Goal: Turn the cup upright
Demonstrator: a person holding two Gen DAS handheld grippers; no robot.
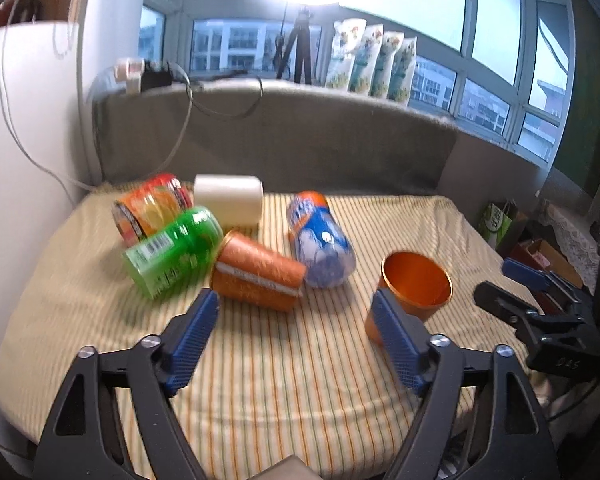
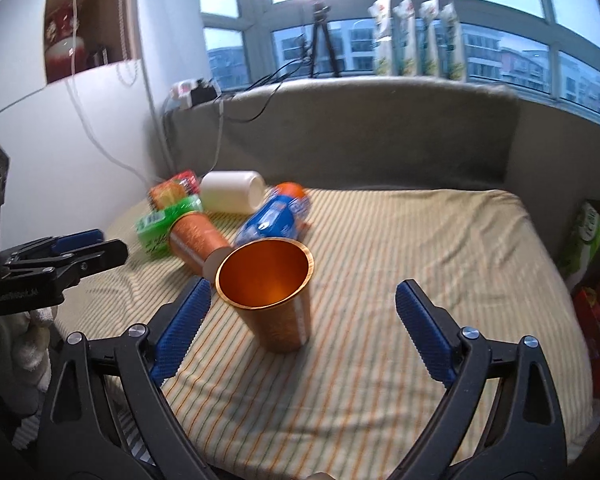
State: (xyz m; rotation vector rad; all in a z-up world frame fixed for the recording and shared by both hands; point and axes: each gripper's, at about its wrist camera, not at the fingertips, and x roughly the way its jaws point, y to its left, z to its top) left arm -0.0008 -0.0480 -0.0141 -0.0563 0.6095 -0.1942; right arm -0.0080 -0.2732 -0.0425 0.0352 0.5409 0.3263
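Right tool (image 2: 300, 312) with jaws wide and empty, orange cup (image 2: 274, 292) upright between them on the striped bed (image 2: 400, 264), left tool (image 1: 296, 324) also wide and empty near the front edge, toppled bottles (image 1: 172, 252) toward the far left corner

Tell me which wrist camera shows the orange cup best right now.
The right wrist view: the orange cup stands upright, whole and central, between the open right gripper fingers. The left wrist view shows it off right, its base hidden behind a finger of the left gripper.
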